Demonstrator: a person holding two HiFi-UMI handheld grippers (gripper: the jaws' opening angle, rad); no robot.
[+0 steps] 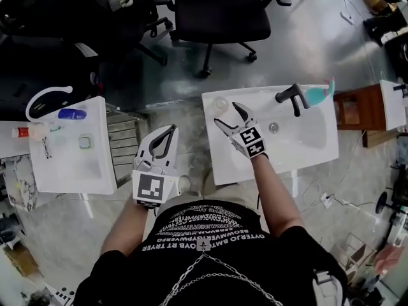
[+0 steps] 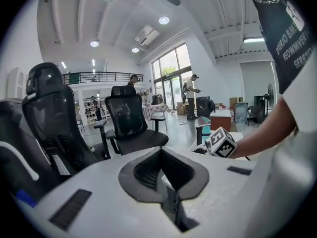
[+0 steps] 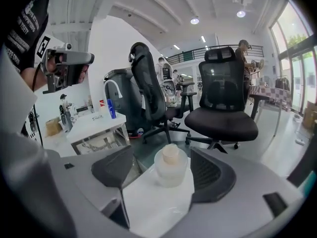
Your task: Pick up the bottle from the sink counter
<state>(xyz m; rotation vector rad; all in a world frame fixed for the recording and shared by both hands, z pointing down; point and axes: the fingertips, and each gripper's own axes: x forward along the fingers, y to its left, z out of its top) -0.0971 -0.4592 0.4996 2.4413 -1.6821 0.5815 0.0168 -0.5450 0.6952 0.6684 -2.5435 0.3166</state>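
The bottle (image 1: pixel 220 103) is small, squat and translucent with a pale cap. It stands upright at the far left corner of the white sink counter (image 1: pixel 223 164). My right gripper (image 1: pixel 226 115) hovers over the counter, open, its tips just short of the bottle. In the right gripper view the bottle (image 3: pixel 171 165) stands between the two dark pads (image 3: pixel 113 170), touching neither. My left gripper (image 1: pixel 167 134) hangs over the floor gap left of the counter, jaws together and empty. In its own view the left gripper (image 2: pixel 160 155) faces the office chairs.
A black faucet (image 1: pixel 292 97) and a teal bottle (image 1: pixel 319 93) stand at the back of the basin (image 1: pixel 299 139). A second white counter (image 1: pixel 95 171) at the left carries a blue bottle (image 1: pixel 71 114) and small items. Office chairs (image 1: pixel 220 11) stand beyond.
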